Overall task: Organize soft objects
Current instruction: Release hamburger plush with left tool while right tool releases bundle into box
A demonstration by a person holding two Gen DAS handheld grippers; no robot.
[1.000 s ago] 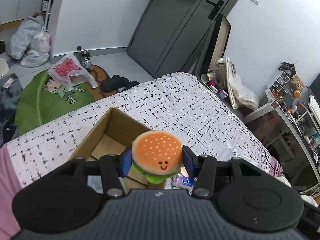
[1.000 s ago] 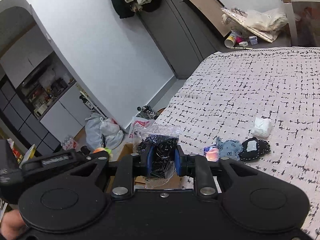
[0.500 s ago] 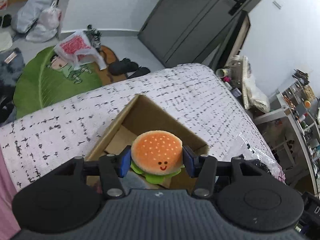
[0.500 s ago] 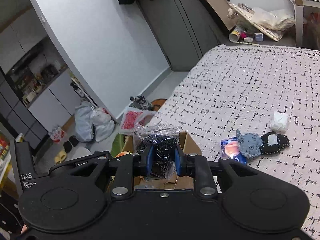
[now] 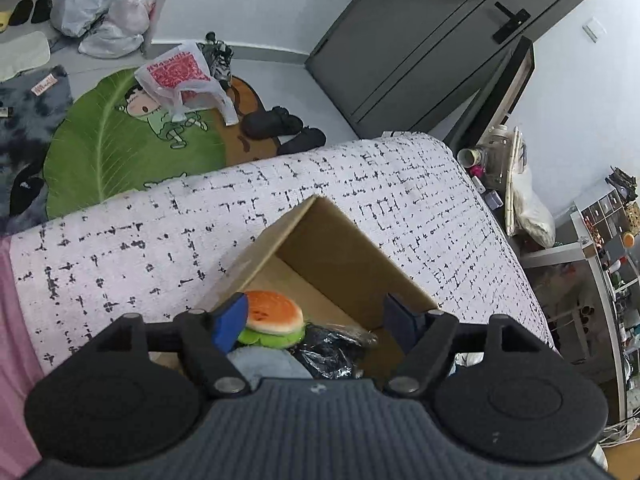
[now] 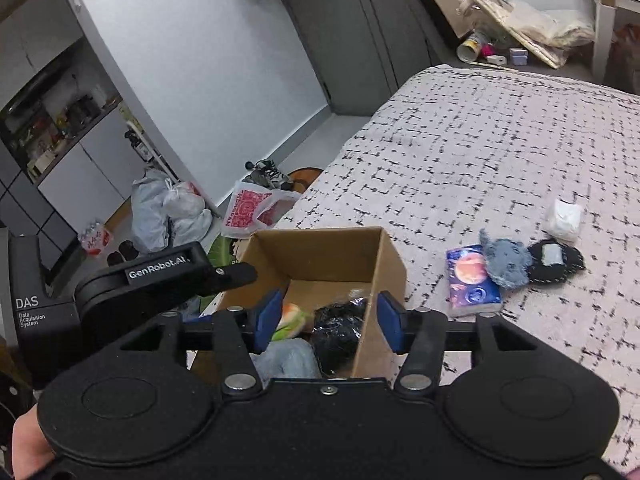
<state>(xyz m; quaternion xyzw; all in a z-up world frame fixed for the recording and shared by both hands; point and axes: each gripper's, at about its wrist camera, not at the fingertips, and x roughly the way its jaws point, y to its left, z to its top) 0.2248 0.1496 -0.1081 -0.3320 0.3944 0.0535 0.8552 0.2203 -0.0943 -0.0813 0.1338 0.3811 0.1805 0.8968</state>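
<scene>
Below the left gripper (image 5: 314,322), whose blue-padded fingers stand wide apart and hold nothing, the small plush hamburger toy with an orange bun and green lettuce edge (image 5: 273,317) lies inside the open brown cardboard box (image 5: 340,252). It sits close to the left finger pad, tilted on its side, so its dark stitched face marks point sideways. Just beside it in the box lies a crumpled clear plastic bag of black material (image 5: 332,346), and a pale blue-grey soft item (image 5: 268,362) rests at the near end, partly hidden by the gripper body.

The right gripper (image 6: 328,320) hangs over the same box with its fingers also spread and empty; one pad is over the box interior, the other about over its right wall. Between them the hamburger toy (image 6: 294,318), the black bagged bundle (image 6: 340,330) and the pale blue-grey item (image 6: 290,358) show on the box floor.

The box (image 6: 390,258) stands on a white bedspread with black dashes (image 6: 480,152). To the right, apart from the box, lie a small packet printed with an orange planet (image 6: 472,280), a fuzzy blue-grey plush piece (image 6: 506,264) overlapping it, a round black fabric piece with a grey patch (image 6: 556,260) and a crumpled white item (image 6: 564,218).
</scene>
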